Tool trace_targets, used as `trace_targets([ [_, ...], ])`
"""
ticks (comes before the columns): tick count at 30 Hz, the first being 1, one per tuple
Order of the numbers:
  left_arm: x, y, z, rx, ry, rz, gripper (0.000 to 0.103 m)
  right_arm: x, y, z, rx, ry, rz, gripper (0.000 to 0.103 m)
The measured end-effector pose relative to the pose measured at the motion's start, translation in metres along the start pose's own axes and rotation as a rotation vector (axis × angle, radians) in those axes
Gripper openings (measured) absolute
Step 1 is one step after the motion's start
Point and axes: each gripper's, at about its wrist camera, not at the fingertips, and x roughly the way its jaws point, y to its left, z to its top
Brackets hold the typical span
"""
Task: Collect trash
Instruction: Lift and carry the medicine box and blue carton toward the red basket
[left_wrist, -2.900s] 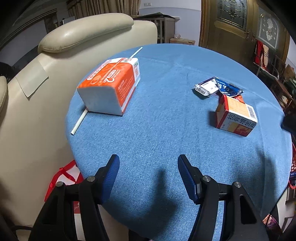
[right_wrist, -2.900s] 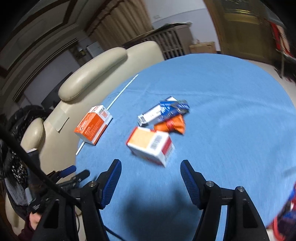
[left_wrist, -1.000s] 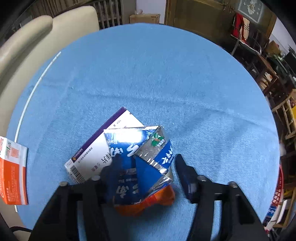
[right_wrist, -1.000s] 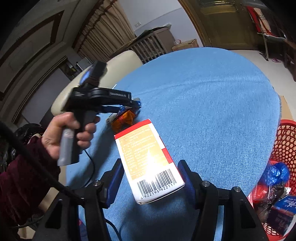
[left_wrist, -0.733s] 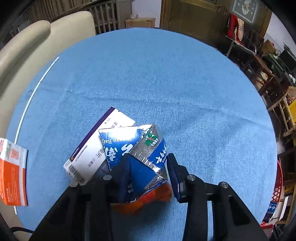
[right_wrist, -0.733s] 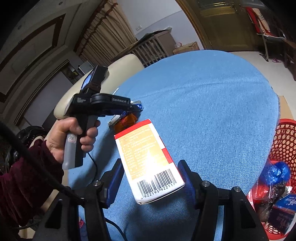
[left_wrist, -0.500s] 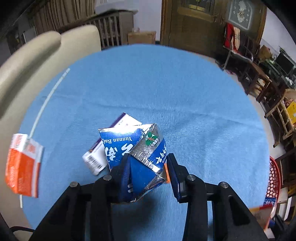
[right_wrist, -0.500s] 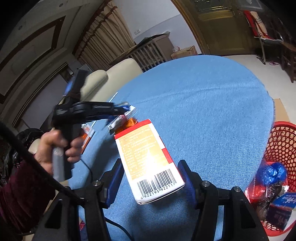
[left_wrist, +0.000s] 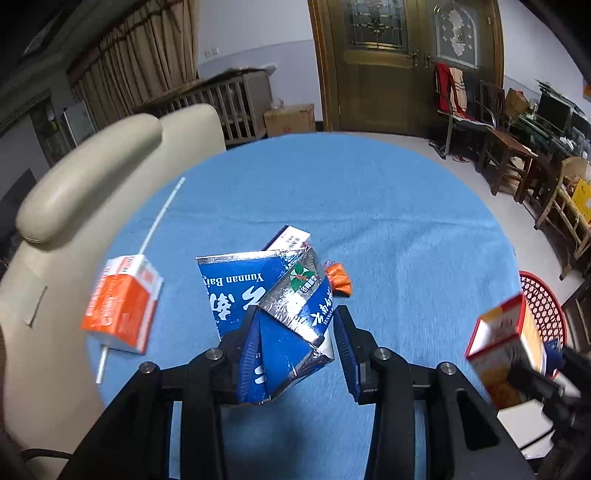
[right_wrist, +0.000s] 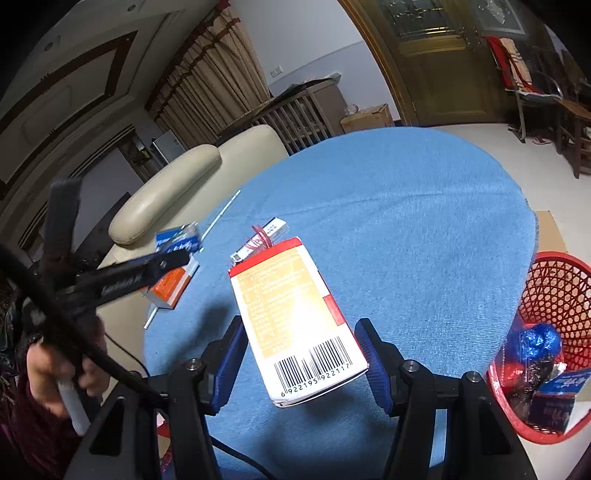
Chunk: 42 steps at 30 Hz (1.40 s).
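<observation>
Pinching a crumpled blue-and-silver wrapper (left_wrist: 275, 314), the left gripper (left_wrist: 295, 354) has its jaws pressed in on both sides of the foil, w/ the wrapper clear of the blue tablecloth (left_wrist: 388, 221). The jaws were just closing in the last moment and the wrapper sits squeezed between them. In the right wrist view the same wrapper (right_wrist: 179, 240) shows small at the tip of the left gripper (right_wrist: 181, 258), which a hand (right_wrist: 59, 369) in a dark red sleeve grips by the handle.

The right gripper (right_wrist: 301, 363) clamps a white-and-orange box (right_wrist: 295, 317) — barcode end toward the camera, red band at the far end, tilted, off the table. From the left wrist view that box (left_wrist: 502, 343) appears blurred at the right edge, near the red basket (left_wrist: 543, 302).

Other trash on the tablecloth (right_wrist: 406, 206): an orange-and-white carton (left_wrist: 122, 306) at the left rim, lying on a long white straw (left_wrist: 159, 218); a small white-and-purple box (left_wrist: 290, 236) just behind the held wrapper; an orange scrap (left_wrist: 338, 278) beside it. In the right view the orange carton (right_wrist: 171, 284) lies partly behind the left gripper, and the small white box (right_wrist: 258, 240) is just past the held box.

The red basket (right_wrist: 546, 295) stands on the floor by the table's right side, w/ blue, red and dark wrappers already in it. A cream sofa (left_wrist: 85, 184) borders the table at left.
</observation>
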Motion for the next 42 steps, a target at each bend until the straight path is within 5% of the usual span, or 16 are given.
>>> trace_targets([
  [19, -0.101, -0.002, -0.035, 0.021, -0.203, 0.052, 0.042, -0.055, 0.052, -0.005, -0.071, -0.093, -0.004, 0.063],
  [42, -0.108, -0.012, -0.040, 0.060, -0.203, 0.045, 0.042, -0.062, 0.053, -0.006, -0.066, -0.096, 0.001, 0.063],
])
